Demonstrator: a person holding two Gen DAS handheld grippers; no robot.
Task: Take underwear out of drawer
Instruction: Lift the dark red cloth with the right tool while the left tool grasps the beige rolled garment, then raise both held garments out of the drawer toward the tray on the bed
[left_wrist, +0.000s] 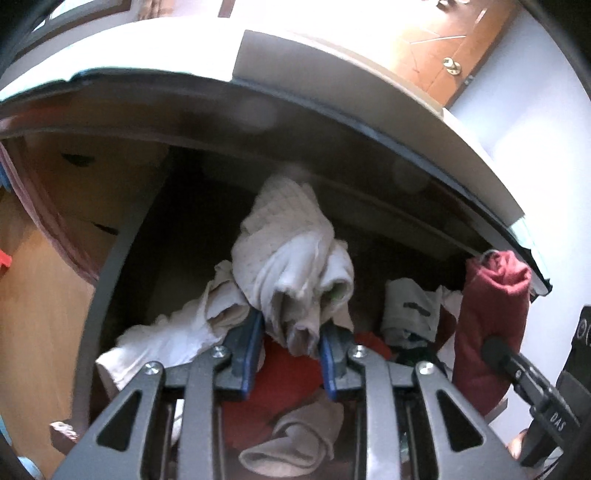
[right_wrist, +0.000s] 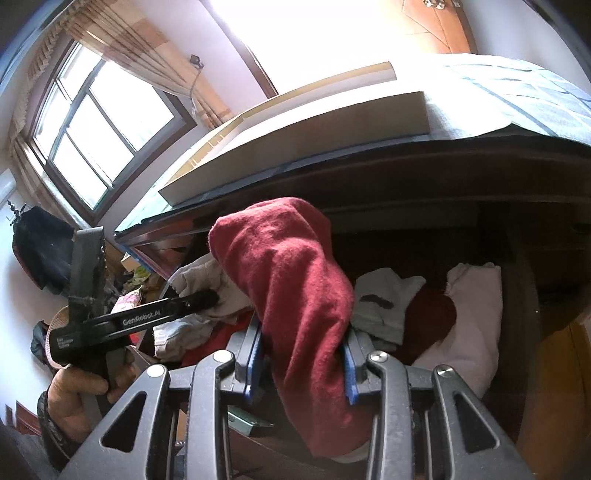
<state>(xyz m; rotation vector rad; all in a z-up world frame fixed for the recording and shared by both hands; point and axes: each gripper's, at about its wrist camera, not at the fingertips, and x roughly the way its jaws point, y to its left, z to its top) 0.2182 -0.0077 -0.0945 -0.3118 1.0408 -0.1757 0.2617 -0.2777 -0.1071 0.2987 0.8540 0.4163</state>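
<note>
In the left wrist view my left gripper (left_wrist: 291, 339) is shut on a bunched pale beige garment (left_wrist: 291, 254), which stands lifted above the clothes in the open drawer (left_wrist: 110, 266). A dark red garment (left_wrist: 491, 321) hangs at the right of that view, held by the other tool. In the right wrist view my right gripper (right_wrist: 304, 354) is shut on that dark red garment (right_wrist: 295, 288), its blue pads (right_wrist: 349, 373) pressing both sides. The left tool (right_wrist: 147, 321), held by a hand (right_wrist: 77, 391), reaches in from the left toward the beige cloth (right_wrist: 207, 280).
The drawer holds more clothing: a grey piece with a dark mark (right_wrist: 384, 299), a pink-white piece (right_wrist: 469, 325), a bright red cloth (left_wrist: 284, 384) and a beige sock-like piece (left_wrist: 295, 439). A tabletop (left_wrist: 332, 74) overhangs the drawer. A window (right_wrist: 96, 122) is at the left.
</note>
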